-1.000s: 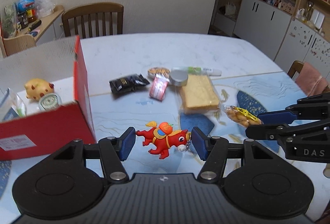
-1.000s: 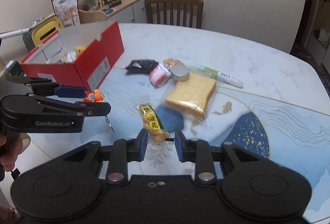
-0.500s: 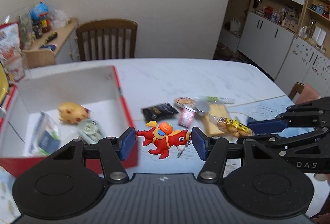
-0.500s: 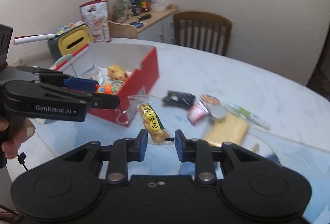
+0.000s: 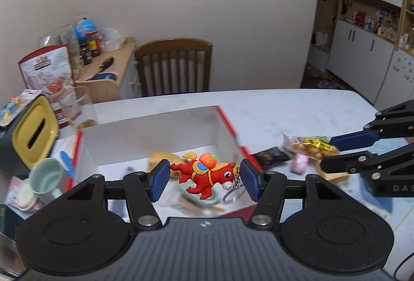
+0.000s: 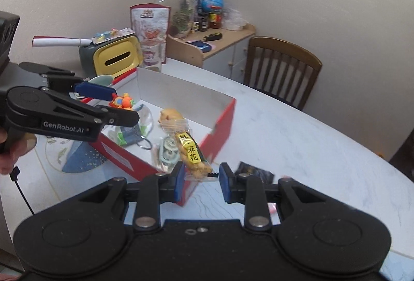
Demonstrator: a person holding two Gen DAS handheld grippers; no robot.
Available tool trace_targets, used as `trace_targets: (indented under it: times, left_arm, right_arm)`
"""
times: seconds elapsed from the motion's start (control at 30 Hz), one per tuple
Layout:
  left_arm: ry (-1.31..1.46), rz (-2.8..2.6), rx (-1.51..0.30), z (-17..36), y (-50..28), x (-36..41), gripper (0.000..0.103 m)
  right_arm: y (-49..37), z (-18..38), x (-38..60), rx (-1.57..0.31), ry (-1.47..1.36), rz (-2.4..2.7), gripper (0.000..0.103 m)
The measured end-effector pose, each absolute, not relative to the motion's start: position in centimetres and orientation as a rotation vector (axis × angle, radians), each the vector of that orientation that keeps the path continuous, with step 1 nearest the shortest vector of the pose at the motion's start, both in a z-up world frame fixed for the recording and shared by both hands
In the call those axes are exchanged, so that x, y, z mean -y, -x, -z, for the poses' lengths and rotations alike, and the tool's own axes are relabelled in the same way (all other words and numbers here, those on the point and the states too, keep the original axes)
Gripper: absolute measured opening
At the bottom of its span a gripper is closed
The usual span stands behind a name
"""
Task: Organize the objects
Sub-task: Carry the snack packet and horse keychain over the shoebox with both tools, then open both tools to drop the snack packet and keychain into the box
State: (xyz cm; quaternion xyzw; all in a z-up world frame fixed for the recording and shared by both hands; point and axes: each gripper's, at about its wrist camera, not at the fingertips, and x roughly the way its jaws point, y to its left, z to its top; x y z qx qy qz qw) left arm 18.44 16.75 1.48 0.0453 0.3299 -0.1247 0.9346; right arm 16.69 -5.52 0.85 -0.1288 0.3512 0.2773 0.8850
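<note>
White marble-patterned table (image 6: pixel 297 131), with a wooden chair (image 5: pixel 174 66) at its far side and a cluttered sideboard along the wall, carries the whole job.

Left gripper (image 5: pixel 205 181) is clenched on a red horse keychain (image 5: pixel 205 176), pads pressing its tail and its nose, so the toy hangs level with its metal ring dangling below. It sits over the open red box (image 5: pixel 227 123), which suggests it is being carried there for dropping in. In the right wrist view the same gripper (image 6: pixel 110 105) hangs above the box's near left corner with the toy (image 6: pixel 123 101) showing between its fingers.

Right gripper (image 6: pixel 201 177) is clamped on the bottom seam of a yellow snack packet (image 6: pixel 190 151); holding only that thin edge lets the packet stick out forward, so it can probably fall clear once released. It appears just at the box's (image 6: pixel 222 123) near edge, not yet fully over the inside. From the left wrist view this gripper (image 5: pixel 330 154) and its packet (image 5: pixel 308 147) seem to lie just right of the box wall.

Inside the box lie a yellow pig-like toy (image 6: pixel 170 116), a round pale item and some small bags, blurred. 2 items remain visible on the table beyond: a black sachet (image 5: pixel 271 155) and a pink packet (image 5: pixel 298 162), still to be collected, I judge.
</note>
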Motion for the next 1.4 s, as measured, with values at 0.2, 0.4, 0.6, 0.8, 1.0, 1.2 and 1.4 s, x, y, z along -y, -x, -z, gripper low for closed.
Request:
trace_targets:
  times: [0.2,0.4,0.6,0.8,1.0,1.2,1.4]
  left_arm:
    - [-0.101,0.212,-0.706,-0.8,-20.3,-19.9,0.059]
    - [-0.153,0.197,-0.732,0.8,-22.6,-21.3,0.059]
    - [-0.216,0.202,-0.77,3.2,-24.8,-21.4,0.059]
    - [-0.261,0.233,-0.817,5.4,-27.4,-20.8,0.059]
    - [-0.27,0.267,-0.856,7.1,-29.2,-20.9,0.059]
    - [-0.294,0.299,-0.899,8.2,-30.4,-20.7,0.059]
    - [-0.328,0.33,-0.936,8.7,-31.2,-20.2,0.059]
  right_arm:
    - [-18.9,-0.3,1.9,-0.768,0.299,-0.577,0.028]
    - [-21.5,1.0,-1.8,-0.784,0.354,-0.532,0.028]
    - [-24.3,3.4,-4.6,-0.807,0.435,-0.475,0.028]
    - [-26.4,6.2,-6.9,-0.831,0.541,-0.457,0.028]
    - [-27.1,8.2,-8.6,-0.831,0.641,-0.471,0.027]
    - [-28.0,9.7,-9.5,-0.858,0.688,-0.486,0.028]
    - [-28.3,10.4,-9.8,-0.878,0.694,-0.52,0.028]
